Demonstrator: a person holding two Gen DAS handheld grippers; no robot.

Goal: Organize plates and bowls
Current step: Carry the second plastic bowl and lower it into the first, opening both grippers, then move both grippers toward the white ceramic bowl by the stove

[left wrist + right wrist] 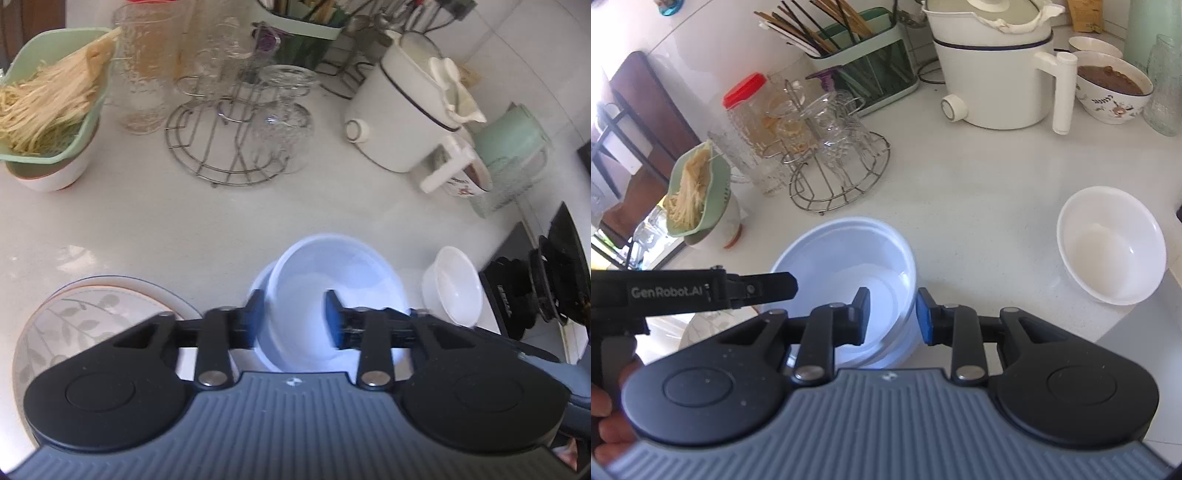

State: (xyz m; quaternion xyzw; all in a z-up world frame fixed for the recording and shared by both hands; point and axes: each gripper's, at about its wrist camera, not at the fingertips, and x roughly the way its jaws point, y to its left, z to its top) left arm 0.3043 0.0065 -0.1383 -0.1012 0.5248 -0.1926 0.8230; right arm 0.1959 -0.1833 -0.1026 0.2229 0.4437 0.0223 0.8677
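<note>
A: Two grippers, both jaws apart, gripping nothing. Left gripper straddles the pale blue bowl's rim.

B: Right gripper hovers over its right edge. White bowl sits well apart on the counter.

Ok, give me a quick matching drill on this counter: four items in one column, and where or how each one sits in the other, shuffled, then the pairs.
Items:
1. stacked pale blue bowls
2. small white bowl
3. leaf-patterned plate
4. green colander

Places or states:
A. holds pale noodle-like strands, sits on top of a bowl
B. stands alone toward the stove side, empty
C. far side from the stove, partly hidden by the left gripper
D. between the open jaws of both grippers, right gripper included

Pairs: 1-D, 2-B, 3-C, 4-A
</note>
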